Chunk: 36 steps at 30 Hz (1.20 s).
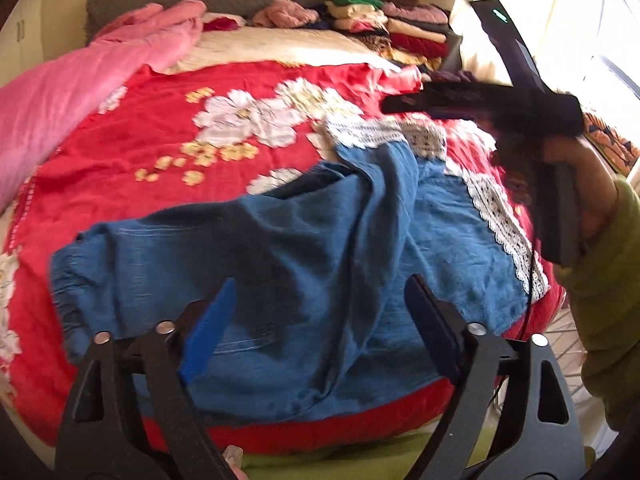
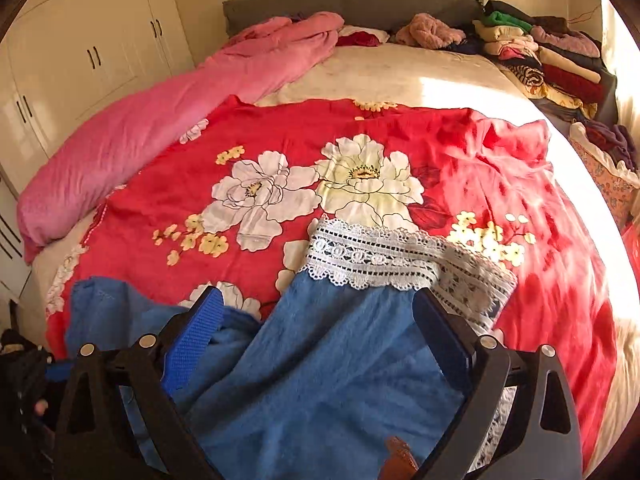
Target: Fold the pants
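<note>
Two lace-hemmed legs of blue pants (image 1: 304,240) lie rumpled

I get hard sunlight from the window (image 1: 612,52) on my right, blown out white across the bed (image 2: 460,84). The right gripper (image 1: 404,103) smears with motion blur; edges bow, corners go black.
</note>
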{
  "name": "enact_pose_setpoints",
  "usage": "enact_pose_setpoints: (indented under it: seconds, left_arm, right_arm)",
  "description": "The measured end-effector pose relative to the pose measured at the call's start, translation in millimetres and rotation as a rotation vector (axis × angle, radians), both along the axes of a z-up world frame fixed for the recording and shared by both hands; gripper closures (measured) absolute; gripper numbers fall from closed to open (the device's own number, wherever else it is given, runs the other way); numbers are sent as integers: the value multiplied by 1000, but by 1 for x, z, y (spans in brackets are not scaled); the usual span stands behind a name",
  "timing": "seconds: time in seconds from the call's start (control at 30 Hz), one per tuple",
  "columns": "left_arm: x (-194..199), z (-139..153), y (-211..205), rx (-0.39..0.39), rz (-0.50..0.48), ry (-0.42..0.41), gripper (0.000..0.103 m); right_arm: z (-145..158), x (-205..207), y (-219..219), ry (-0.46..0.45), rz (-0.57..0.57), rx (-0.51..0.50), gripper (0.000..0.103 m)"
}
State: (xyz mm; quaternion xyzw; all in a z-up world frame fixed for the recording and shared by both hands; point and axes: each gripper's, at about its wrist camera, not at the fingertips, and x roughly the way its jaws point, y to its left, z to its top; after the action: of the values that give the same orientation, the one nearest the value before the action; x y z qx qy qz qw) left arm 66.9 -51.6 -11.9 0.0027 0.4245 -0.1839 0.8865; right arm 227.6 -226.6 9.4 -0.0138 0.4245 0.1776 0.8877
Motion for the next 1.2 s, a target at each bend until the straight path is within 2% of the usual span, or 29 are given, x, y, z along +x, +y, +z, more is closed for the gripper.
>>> enact_pose_setpoints:
  seconds: [0.13,0.2,0.37,0.4,0.47,0.5,0.53,0.57,0.63,0.7,0.83,1.0,1.07,1.13,1.2]
  left_arm:
    - [11,-20,-28,36,-79,45,46]
    - [15,-26,-35,42,-100,54,50]
    - [24,-43,-49,77,-135,55,50]
    - [25,-46,-48,75,-136,55,50]
    - [27,-51,-46,62,-143,60,50]
    - [28,-50,-45,53,-144,60,50]
    - [27,-50,-43,41,-147,56,50]
    - [26,-48,-42,37,-150,54,50]
    - [25,-48,-40,22,-156,50,50]
    - [25,-48,-40,14,-159,49,50]
    - [21,-44,-40,13,-158,30,50]
    - [18,-42,-42,39,-145,3,51]
    - [16,-41,-43,59,-145,-9,62]
    - [17,-42,-43,60,-155,-9,89]
    - [16,-41,-42,62,-167,-8,99]
  right_arm:
    - [-19,40,21,28,-30,-48,8]
    - [-29,58,28,51,-46,-66,8]
    - [-58,94,38,107,-93,-134,10]
    - [-66,99,36,115,-113,-140,14]
    - [-74,102,30,114,-135,-142,46]
    - [-75,101,24,97,-134,-134,51]
    - [-73,98,20,88,-134,-112,61]
    - [-68,94,11,86,-135,-67,76]
    - [-56,82,-4,70,-147,-17,84]
    - [-40,66,-18,24,-155,-7,85]
    - [-9,27,-56,-22,-183,88,85]
    - [16,-22,-100,-81,-213,128,89]
    - [20,-45,-117,-88,-226,133,89]
    - [20,-62,-132,-86,-241,143,89]
    - [20,-79,-148,-83,-261,149,89]
